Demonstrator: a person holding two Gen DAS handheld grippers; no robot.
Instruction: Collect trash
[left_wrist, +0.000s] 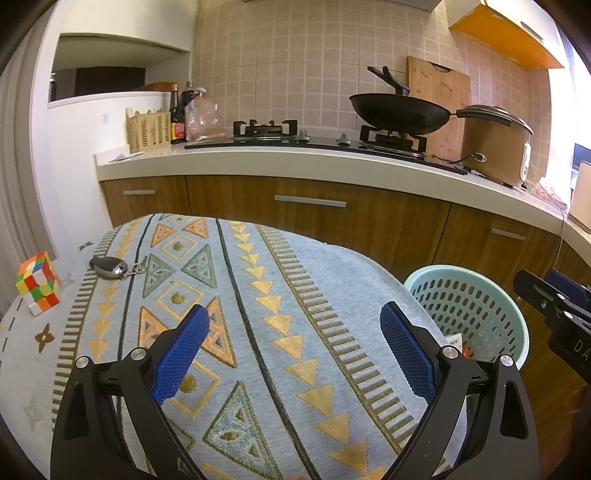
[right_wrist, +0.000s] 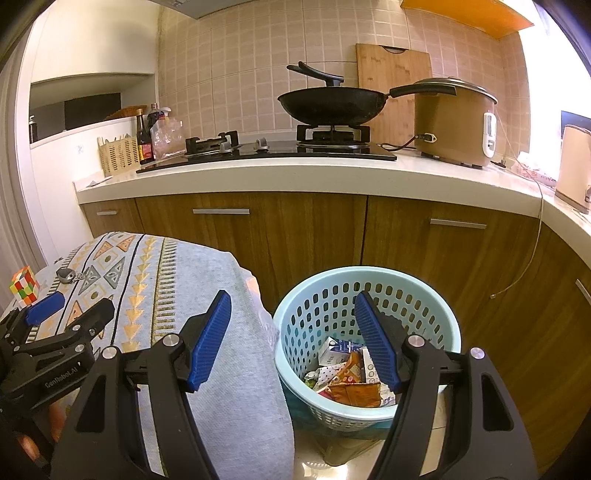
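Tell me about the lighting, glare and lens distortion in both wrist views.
Left wrist: warm indoor cast, window blown out at the right, countertop bowed by fisheye, black corners. Right wrist: same warm tint, glare at the upper right, basket sharp, straight cabinet handle slightly curved.

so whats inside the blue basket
The basket holds trash: crumpled wrappers and small cartons. The right gripper is open above it; one finger hides part of the pile, and anything underneath is covered.

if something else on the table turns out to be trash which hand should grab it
Left. The left gripper hangs open over the tablecloth, nearer the cube and key fob; the right gripper is open beside the table, by the basket.
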